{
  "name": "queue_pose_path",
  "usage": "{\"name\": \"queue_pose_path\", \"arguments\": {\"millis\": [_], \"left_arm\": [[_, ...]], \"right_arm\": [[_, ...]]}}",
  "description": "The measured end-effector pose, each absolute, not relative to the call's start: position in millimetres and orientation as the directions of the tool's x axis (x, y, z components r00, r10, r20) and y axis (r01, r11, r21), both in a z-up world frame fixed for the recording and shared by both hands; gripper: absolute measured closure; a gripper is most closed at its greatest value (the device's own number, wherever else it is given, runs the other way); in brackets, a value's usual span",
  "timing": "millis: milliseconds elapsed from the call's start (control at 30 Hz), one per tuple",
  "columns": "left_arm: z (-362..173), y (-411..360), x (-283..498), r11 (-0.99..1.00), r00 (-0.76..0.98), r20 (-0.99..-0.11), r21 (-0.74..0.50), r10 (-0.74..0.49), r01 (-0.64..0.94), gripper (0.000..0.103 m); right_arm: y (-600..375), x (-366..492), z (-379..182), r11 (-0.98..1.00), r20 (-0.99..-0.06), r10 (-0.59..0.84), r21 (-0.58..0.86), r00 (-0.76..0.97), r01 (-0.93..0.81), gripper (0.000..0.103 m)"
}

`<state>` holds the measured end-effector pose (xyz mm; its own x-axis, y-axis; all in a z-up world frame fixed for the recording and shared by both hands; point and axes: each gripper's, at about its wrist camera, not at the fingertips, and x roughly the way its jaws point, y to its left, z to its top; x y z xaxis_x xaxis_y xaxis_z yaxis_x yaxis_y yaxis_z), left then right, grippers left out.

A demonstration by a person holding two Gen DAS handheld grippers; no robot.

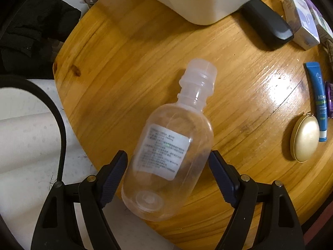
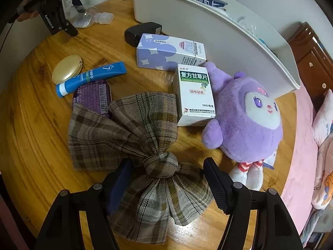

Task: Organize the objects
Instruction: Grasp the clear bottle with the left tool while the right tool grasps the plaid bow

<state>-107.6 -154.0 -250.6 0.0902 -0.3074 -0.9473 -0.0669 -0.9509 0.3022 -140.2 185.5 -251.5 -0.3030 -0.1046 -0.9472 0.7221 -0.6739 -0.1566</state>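
two hand-held grippers work a cluttered round wooden surface [image 1: 129, 66]. the left hand-held gripper [image 1: 167, 164] has its jaws spread to either side of a clear plastic bottle [image 1: 168, 145], which lies tilted with its cap pointing away and its base nearest the camera, partly past the surface's edge; the pads look to be at or just off the bottle's flanks, and whether they press it cannot be told. the right hand-held gripper [image 2: 166, 173], jaws also spread, straddles the knot of a plaid fabric bow [image 2: 133, 133] lying flat near the front edge, without yet pinching it.

the white bin [image 2: 208, 27] at the back, already holding a few items, looks the likely destination. for the bottle, the better grip is across the widest part of the body below the label [image 1: 166, 148], squeezed gently, since thin clear plastic may flex and slip; lifting it level would keep the capped neck from swinging. for the bow, closing squarely on the knot rather than a loose loop should stop the cloth from dragging across the purple tin [image 2: 93, 100] and blue tube [image 2: 91, 78] just beside it.

a white medicine box [image 2: 194, 95] and purple plush toy [image 2: 245, 116] sit close on the right, so a straight upward lift seems safest.
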Motion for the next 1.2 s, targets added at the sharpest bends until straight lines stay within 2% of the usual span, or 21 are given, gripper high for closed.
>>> {"name": "queue_pose_path", "arguments": {"millis": [100, 167, 200, 233, 400, 467, 567, 800, 1033, 1200], "left_arm": [[-251, -158, -107, -0.959, 0.101, -0.954, 0.278, -0.282, -0.053, 0.021], [-251, -158, -106, -0.966, 0.107, -0.96, 0.253, -0.257, -0.049, 0.026], [-251, -158, -106, -0.969, 0.109, -0.963, 0.241, -0.245, -0.047, 0.032], [-251, -157, -105, -0.974, 0.111, -0.967, 0.224, -0.228, -0.047, 0.039], [-253, -151, -101, -0.976, 0.111, -0.97, 0.209, -0.215, -0.065, 0.039], [-254, -151, -99, -0.978, 0.112, -0.972, 0.202, -0.207, -0.051, 0.04], [-256, -150, -96, -0.979, 0.111, -0.973, 0.201, -0.203, -0.031, 0.04], [-261, -140, -85, -0.957, 0.125, -0.95, 0.291, -0.287, 0.012, 0.04], [-246, -113, -65, -0.967, 0.063, -0.97, 0.239, -0.235, 0.086, 0.042], [-228, -84, -52, -0.972, -0.008, -0.985, 0.167, -0.171, 0.163, 0.042]], "right_arm": [[186, -140, -252, -0.671, -0.948, -0.11, -0.151, -0.299, 0.726, 0.031], [186, -139, -252, -0.671, -0.948, -0.115, -0.147, -0.298, 0.727, 0.031], [185, -138, -252, -0.671, -0.948, -0.117, -0.145, -0.297, 0.727, 0.032], [185, -138, -252, -0.669, -0.948, -0.123, -0.139, -0.293, 0.73, 0.036], [182, -134, -251, -0.656, -0.956, -0.158, -0.084, -0.246, 0.75, 0.057], [181, -133, -250, -0.656, -0.961, -0.173, -0.052, -0.217, 0.753, 0.07], [178, -128, -250, -0.649, -0.961, -0.175, -0.049, -0.212, 0.759, 0.078], [177, -115, -238, -0.68, -0.953, -0.196, -0.038, -0.232, 0.732, 0.079], [183, -114, -212, -0.737, -0.932, -0.247, 0.002, -0.267, 0.676, 0.079], [187, -115, -194, -0.783, -0.908, -0.319, 0.09, -0.272, 0.615, 0.08]]}}
